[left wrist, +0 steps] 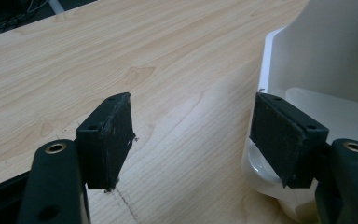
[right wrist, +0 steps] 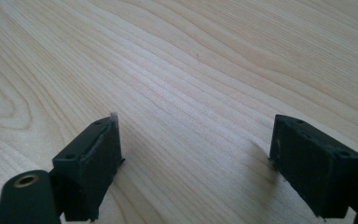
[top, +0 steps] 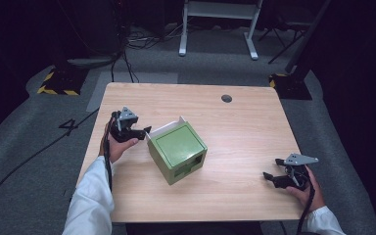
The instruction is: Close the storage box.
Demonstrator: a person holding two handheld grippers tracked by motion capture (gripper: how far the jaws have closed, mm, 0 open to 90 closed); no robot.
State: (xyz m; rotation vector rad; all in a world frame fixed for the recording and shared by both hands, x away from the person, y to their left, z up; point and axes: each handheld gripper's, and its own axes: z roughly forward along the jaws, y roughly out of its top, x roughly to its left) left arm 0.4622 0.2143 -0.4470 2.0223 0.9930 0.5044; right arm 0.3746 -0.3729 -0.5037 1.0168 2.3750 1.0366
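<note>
Presently, item one: my left tongs [top: 144, 131], held in the left hand [top: 113, 147], jaws spread wide and gripping nothing. In the left gripper view the left tongs [left wrist: 193, 140] straddle bare wood, with the white inner wall [left wrist: 307, 56] of the box just beside the right-hand jaw, which overlaps its rim; whether they touch I cannot tell.

Item two: green box [top: 177, 152], a cube with a green top and a white part showing at its far corner, standing on the worktop [top: 235, 122] directly ahead of the left tongs.

Item three: my right tongs [top: 270, 177], in the right hand [top: 306, 188], jaws likewise wide apart and empty, well apart from the box. The right gripper view shows the right tongs [right wrist: 196, 154] low over plain wood grain.

Item four: a small dark round grommet [top: 226, 98], far beyond both tongs, near the far edge.
</note>
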